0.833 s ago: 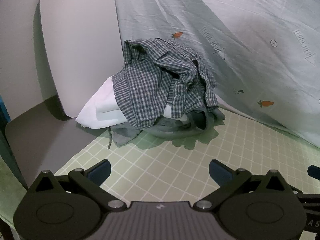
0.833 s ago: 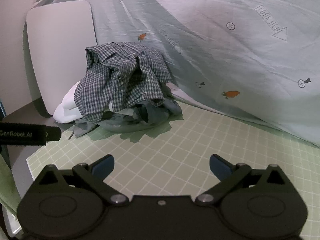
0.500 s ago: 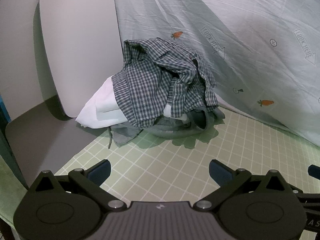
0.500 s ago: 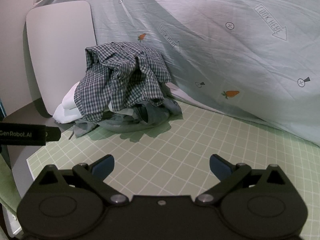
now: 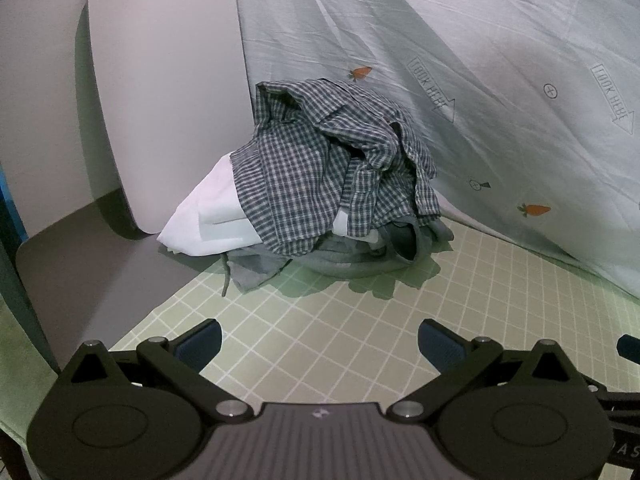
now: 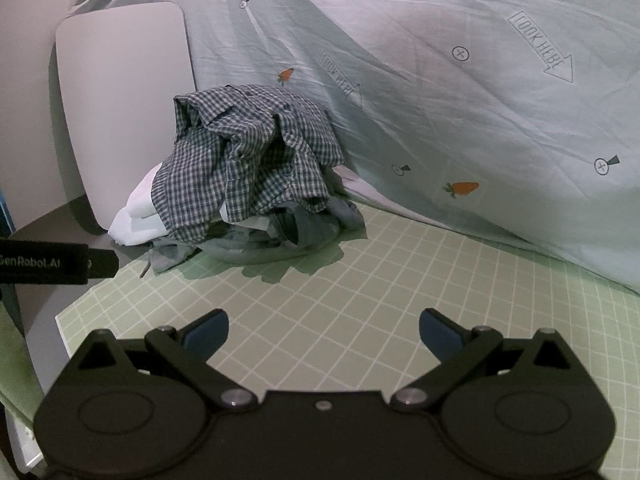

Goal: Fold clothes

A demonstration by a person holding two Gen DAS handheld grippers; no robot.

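Note:
A pile of clothes lies at the far left of a green checked mat (image 5: 360, 340). A blue-and-white checked shirt (image 5: 320, 164) is on top, with a white garment (image 5: 208, 220) under its left side and grey garments (image 5: 352, 264) at the bottom. The same checked shirt (image 6: 248, 156) shows in the right wrist view, with the white garment (image 6: 136, 216) and the grey garments (image 6: 280, 240). My left gripper (image 5: 320, 340) is open and empty, well short of the pile. My right gripper (image 6: 324, 332) is open and empty, to the right of the left one, whose body (image 6: 52, 262) shows at the left edge.
A pale sheet (image 5: 480, 80) printed with carrots and arrows hangs behind the mat and slopes down to it. A white rounded board (image 5: 168, 92) leans upright to the left of the pile. A grey surface (image 5: 92, 272) borders the mat's left edge.

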